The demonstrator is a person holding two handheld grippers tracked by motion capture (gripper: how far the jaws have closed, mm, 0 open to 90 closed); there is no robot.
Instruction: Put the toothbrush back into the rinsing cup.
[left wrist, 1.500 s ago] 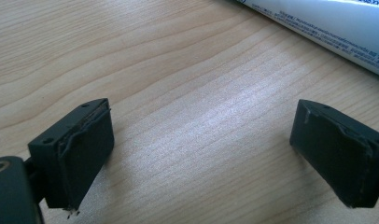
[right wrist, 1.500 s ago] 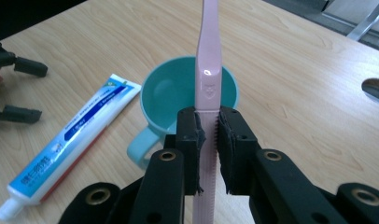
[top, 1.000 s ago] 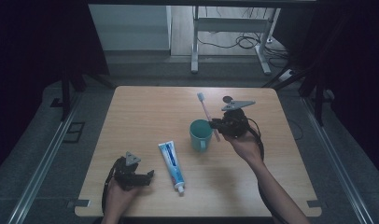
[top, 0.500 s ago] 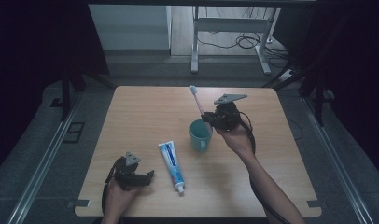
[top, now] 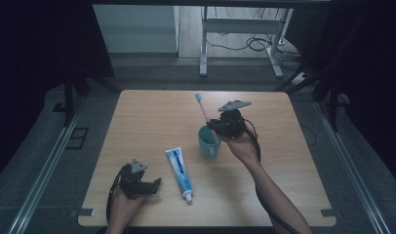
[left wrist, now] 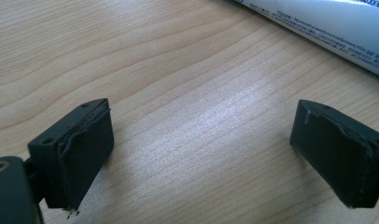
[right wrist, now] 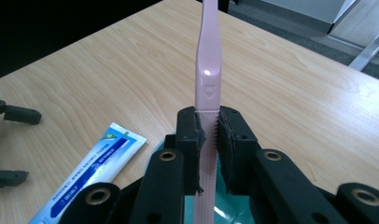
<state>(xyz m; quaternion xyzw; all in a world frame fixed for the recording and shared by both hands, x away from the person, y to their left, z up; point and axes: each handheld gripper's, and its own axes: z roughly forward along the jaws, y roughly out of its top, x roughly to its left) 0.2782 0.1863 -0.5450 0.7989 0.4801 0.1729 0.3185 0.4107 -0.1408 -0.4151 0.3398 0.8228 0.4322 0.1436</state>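
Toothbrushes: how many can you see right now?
1. A pink toothbrush is clamped in the right tool, its lower end over the teal cup. No other is visible.

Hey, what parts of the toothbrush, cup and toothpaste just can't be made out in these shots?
- Toothbrush: in the right gripper view the top edge cuts off its head, and the right tool covers its lower handle.
- Cup: in the high view its inside is too small and dim to read; in the right gripper view the tool hides most of it.
- Toothpaste: in the left gripper view the top and right edges cut it off; its print is too small to read.
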